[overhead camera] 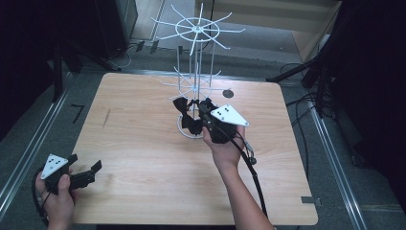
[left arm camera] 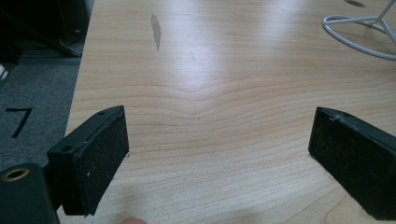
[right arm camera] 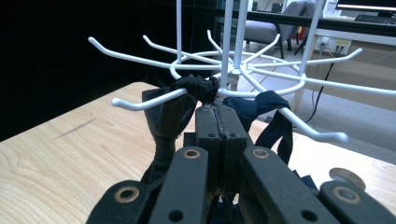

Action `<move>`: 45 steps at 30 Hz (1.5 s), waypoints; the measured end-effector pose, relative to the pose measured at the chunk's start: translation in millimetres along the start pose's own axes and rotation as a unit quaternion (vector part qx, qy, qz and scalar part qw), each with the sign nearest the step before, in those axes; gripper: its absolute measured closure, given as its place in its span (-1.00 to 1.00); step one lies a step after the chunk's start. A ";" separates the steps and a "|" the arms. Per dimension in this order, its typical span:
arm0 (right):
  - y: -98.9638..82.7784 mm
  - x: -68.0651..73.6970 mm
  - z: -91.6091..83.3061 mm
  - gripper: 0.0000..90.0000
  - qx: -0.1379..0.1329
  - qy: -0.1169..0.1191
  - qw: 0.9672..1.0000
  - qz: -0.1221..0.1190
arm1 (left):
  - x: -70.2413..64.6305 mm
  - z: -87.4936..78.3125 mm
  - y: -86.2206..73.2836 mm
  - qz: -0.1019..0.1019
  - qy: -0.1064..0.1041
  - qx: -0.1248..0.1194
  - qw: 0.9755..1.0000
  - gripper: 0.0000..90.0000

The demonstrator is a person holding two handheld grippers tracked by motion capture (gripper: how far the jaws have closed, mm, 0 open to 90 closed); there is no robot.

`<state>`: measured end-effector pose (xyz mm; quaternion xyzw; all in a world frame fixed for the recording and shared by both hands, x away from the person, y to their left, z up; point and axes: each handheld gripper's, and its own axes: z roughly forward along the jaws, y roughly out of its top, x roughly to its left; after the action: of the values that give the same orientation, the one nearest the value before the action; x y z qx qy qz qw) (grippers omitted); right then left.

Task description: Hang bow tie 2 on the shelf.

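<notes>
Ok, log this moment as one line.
left gripper: open, idle over table | right gripper: shut, at black cloth on rack arm | second dark cloth hung beside

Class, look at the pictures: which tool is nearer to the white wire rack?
Right. The right tool is at the white wire rack, among its lower prongs. The left tool is far off at the table's near-left edge.

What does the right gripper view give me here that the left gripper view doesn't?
Right gripper view: its jaws pressed together just below a black cloth looped on a prong of the white wire rack, a dark blue cloth on the next prong. Whether the jaws pinch fabric I cannot tell.
Left gripper view: the left gripper, jaws wide apart over bare wood, and a dark streak.
Both: the wooden table and part of the rack.
</notes>
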<state>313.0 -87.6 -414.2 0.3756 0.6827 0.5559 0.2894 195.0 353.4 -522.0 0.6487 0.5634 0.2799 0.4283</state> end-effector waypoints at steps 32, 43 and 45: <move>-15.2 1.6 -7.8 0.24 0.005 0.004 1.000 0.004 | -0.1 0.0 0.0 0.000 0.000 0.001 1.000 -0.87; -19.0 1.8 -15.6 0.11 0.003 0.007 1.000 0.005 | -0.1 0.0 0.0 0.000 0.000 0.000 1.000 -0.87; -18.9 2.1 -18.0 0.04 -0.001 0.016 1.000 0.006 | -0.1 0.0 0.0 0.000 0.000 0.000 1.000 -0.87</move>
<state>293.6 -97.5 -428.8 0.3702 0.6847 0.5644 0.2751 195.0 353.3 -522.0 0.6487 0.5637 0.2799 0.4279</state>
